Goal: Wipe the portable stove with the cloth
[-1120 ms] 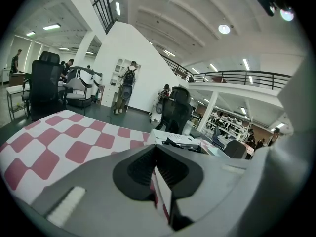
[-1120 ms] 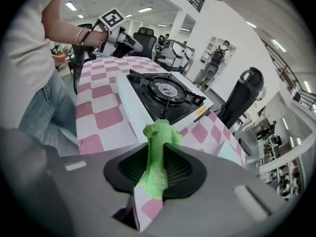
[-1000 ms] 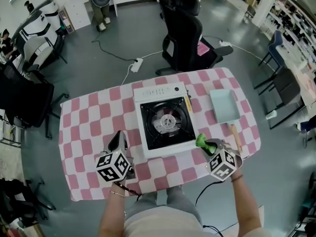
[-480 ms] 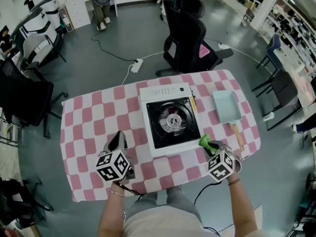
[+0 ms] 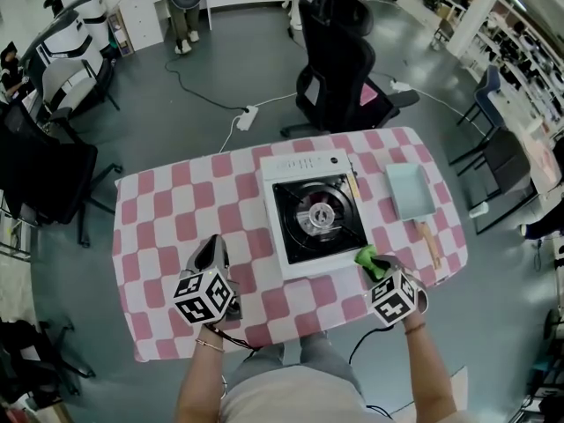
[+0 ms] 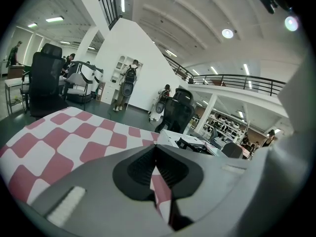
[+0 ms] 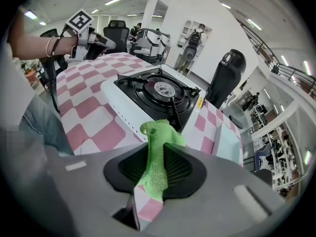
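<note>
Your cloth (image 7: 159, 132) is bright green, a coarse looped weave, rough and matt. The right claw (image 7: 157, 149) pinching it has a smooth, matt grey plastic shell and dark ribbed pads (image 7: 178, 168). The left claw (image 6: 156, 154) looks to be made the same way. The stove (image 5: 304, 163) has a smooth white body with a slight sheen, a black top and a shiny metal burner (image 5: 318, 217) at its middle. The bench (image 5: 167, 218) is covered in matt pink-and-white checked fabric. At 3 o'clock of the stove lies a smooth, pale blue tray (image 5: 411, 190).
</note>
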Demonstrator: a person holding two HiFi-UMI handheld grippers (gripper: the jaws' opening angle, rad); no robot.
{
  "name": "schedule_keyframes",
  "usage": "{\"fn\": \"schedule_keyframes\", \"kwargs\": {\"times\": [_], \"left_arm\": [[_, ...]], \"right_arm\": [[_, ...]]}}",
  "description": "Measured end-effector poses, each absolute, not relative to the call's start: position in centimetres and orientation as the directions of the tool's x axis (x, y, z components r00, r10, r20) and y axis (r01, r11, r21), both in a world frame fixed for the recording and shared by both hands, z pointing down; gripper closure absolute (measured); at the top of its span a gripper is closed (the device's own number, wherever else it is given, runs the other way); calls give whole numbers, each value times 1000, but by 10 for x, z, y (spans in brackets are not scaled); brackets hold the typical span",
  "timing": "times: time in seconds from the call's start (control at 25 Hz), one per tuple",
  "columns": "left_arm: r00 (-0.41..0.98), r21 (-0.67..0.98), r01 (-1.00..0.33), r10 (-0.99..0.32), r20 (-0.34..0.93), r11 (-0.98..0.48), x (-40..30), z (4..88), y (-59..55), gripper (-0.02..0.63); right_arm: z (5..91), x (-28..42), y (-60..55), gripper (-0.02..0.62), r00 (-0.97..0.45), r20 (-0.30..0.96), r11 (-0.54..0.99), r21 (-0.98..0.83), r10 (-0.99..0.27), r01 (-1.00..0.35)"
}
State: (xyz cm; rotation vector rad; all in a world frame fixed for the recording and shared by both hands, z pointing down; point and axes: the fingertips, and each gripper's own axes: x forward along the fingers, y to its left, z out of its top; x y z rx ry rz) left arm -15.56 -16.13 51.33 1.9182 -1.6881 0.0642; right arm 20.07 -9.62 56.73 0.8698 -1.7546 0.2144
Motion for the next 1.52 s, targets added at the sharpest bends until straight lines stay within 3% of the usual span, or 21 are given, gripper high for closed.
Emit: {"fn": "schedule_keyframes", "kwargs": {"times": [1.52], "left_arm": [[199,404,-915,-894,402,-22,-215,526,-137,606]], "right_arm": [[567,103,-78,502,-167,897,735,216,-410,-642]]}}
